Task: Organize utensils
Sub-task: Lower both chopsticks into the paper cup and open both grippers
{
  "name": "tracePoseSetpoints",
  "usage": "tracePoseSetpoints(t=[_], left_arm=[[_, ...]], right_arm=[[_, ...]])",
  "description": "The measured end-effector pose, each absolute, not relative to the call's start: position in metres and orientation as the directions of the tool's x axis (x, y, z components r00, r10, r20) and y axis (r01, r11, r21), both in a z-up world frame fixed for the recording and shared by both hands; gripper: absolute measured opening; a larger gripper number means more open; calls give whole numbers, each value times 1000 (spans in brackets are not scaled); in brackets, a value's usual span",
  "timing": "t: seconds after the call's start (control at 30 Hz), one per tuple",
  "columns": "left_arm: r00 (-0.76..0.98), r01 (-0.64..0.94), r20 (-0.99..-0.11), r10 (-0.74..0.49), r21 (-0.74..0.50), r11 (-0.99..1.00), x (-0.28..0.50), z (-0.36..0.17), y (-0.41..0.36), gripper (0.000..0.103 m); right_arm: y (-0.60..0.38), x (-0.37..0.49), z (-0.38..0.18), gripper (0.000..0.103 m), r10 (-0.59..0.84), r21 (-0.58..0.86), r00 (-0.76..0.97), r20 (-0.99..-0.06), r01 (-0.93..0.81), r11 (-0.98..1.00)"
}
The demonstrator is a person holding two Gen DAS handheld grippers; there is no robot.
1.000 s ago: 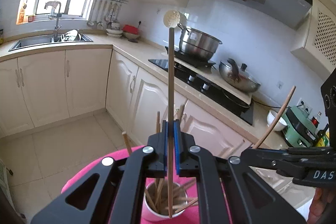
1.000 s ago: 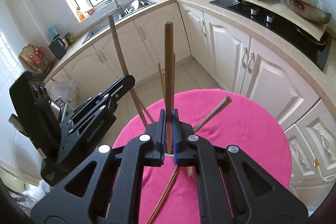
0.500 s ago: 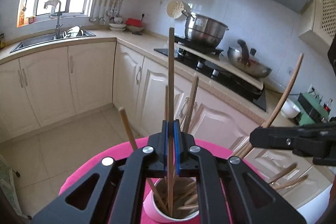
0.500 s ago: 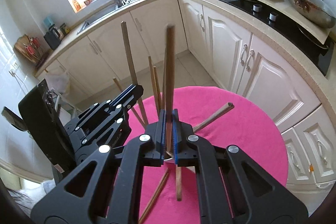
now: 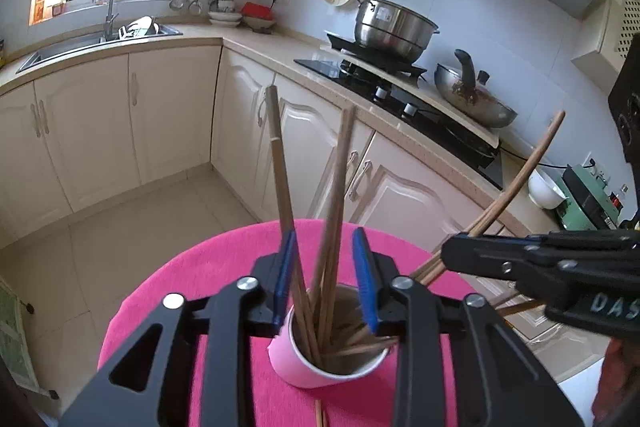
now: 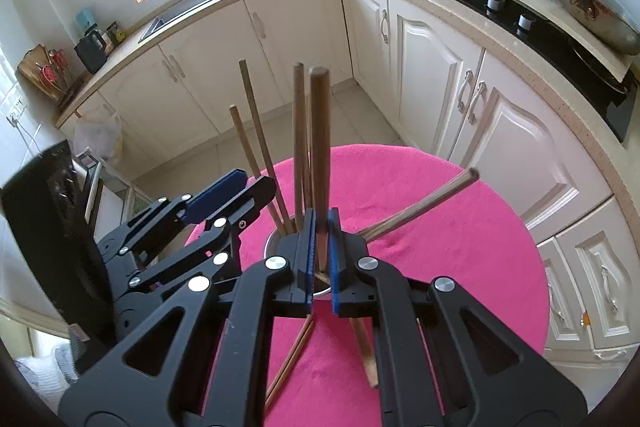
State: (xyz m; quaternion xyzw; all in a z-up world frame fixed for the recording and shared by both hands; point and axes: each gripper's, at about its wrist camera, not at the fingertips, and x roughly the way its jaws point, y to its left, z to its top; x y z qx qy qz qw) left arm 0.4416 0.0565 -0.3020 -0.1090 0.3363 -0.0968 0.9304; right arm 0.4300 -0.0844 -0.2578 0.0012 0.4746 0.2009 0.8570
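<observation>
A pink paper cup (image 5: 316,363) stands on the round pink-covered table (image 5: 200,291) with several wooden chopsticks (image 5: 338,183) leaning in it. My left gripper (image 5: 325,279) hangs just over the cup's rim, its jaws opening. The chopsticks rise between the blue pads (image 5: 285,275), which do not press on them. My right gripper (image 6: 320,227) is shut on one upright chopstick (image 6: 320,147) above the cup (image 6: 272,245), which it mostly hides. In the left wrist view the right gripper (image 5: 452,255) comes in from the right. The left gripper (image 6: 244,187) shows at the right wrist view's left.
Loose chopsticks (image 6: 290,355) lie on the cloth near me, and another (image 6: 420,205) sticks out to the right. Beyond the table edge are the tiled floor (image 5: 132,211), cream cabinets, a hob with a steel pot (image 5: 390,27) and a wok (image 5: 472,99).
My left gripper has opened and let go of its chopstick, which now leans in the cup. Both grippers have sunk toward the cup. The right gripper still grips its chopstick.
</observation>
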Motion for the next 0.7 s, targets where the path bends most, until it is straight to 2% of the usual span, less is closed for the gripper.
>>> tracePoseSetpoints(t=[0.43, 0.53, 0.63, 0.7], left_arm=[[716, 69, -661, -226, -255, 964, 424, -299, 67, 47], [716, 71, -662, -222, -247, 966, 419, -296, 70, 48], [717, 66, -663, -213, -241, 968, 414, -293, 73, 49], [719, 60, -662, -211, -244, 968, 410, -291, 78, 49]], right_arm=[[-72, 422, -269, 7, 294, 159, 465, -835, -308, 938], [-69, 417, -269, 8, 292, 160, 465, -836, -304, 939], [-66, 412, -266, 12, 286, 153, 476, -832, -299, 942], [-65, 409, -264, 20, 285, 153, 485, -827, -293, 944]])
